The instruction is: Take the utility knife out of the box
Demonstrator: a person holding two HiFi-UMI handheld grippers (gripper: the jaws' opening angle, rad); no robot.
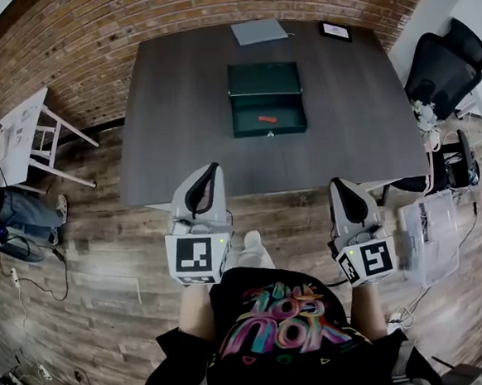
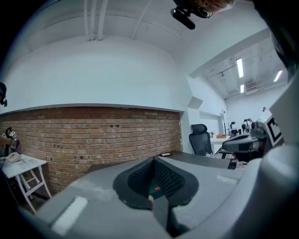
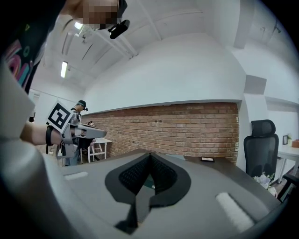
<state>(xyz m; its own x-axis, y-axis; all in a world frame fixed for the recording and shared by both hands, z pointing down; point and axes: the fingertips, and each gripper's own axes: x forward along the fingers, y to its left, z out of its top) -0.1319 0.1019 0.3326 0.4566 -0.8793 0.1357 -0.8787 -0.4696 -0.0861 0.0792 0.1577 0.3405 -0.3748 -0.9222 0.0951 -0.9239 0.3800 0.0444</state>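
In the head view a dark green box (image 1: 267,99) lies open in the middle of the dark table (image 1: 176,109), its lid folded back. A small orange-red utility knife (image 1: 267,119) rests inside it. My left gripper (image 1: 213,167) is at the table's near edge, well short of the box, jaws together and holding nothing. My right gripper (image 1: 334,183) hangs just off that edge to the right, also closed and bare. In the left gripper view the left gripper (image 2: 153,159) has its tips meeting, and the knife (image 2: 157,188) shows as a red speck through the hollow. In the right gripper view the right gripper (image 3: 149,155) is closed too.
A grey sheet (image 1: 259,31) and a small black framed item (image 1: 335,30) lie at the table's far edge. A black office chair (image 1: 443,64) stands at the right. At the left, a white stand (image 1: 20,134) and a seated person (image 1: 2,215). A brick wall lies beyond.
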